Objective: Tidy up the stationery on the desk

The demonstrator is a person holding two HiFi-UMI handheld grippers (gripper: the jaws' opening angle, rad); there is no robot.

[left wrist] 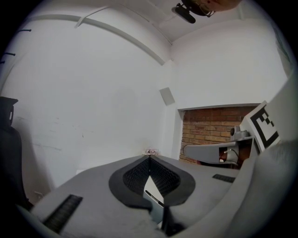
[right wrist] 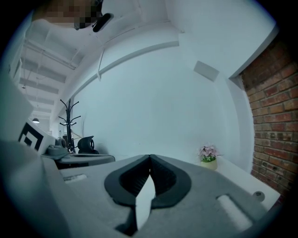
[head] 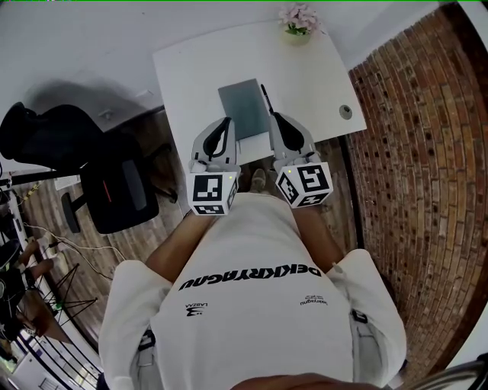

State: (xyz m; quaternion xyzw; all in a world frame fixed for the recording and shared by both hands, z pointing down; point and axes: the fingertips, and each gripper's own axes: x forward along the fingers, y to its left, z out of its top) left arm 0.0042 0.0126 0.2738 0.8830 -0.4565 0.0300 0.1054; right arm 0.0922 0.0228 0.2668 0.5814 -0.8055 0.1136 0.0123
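**Item 1: pad** [head: 242, 107]. Grey, flat, rectangular, plain cover; you cannot tell notebook from folder here. It lies on the white worktop [head: 191, 76], ahead of and below both tongs, between their 2 lines of reach. It is probably light and fairly stiff. It sits flush, so there is little to pinch from above. Take it by the near edge, or nudge it over the worktop's rim first. The smooth cover may slip.

**Item 2: pen** [head: 266, 99]. Black and slim, lying along the pad's right edge, just ahead of the right tongs' tips. Whether it rests on the pad or beside it is unclear. Judge it light, rigid and apt to roll. Grip across the middle of the barrel, not the ends.

**Item 3: left tongs** [left wrist: 149, 158]. Jaws closed tip to tip, holding nothing.

**Item 4: right tongs** [right wrist: 149, 158]. Jaws likewise closed on nothing. You must open either pair before any pickup.

**Item 5: flower pot** [head: 297, 23]. Pink blooms, far ahead of the right tongs at the worktop's far edge. It is not stationery and looks fragile.
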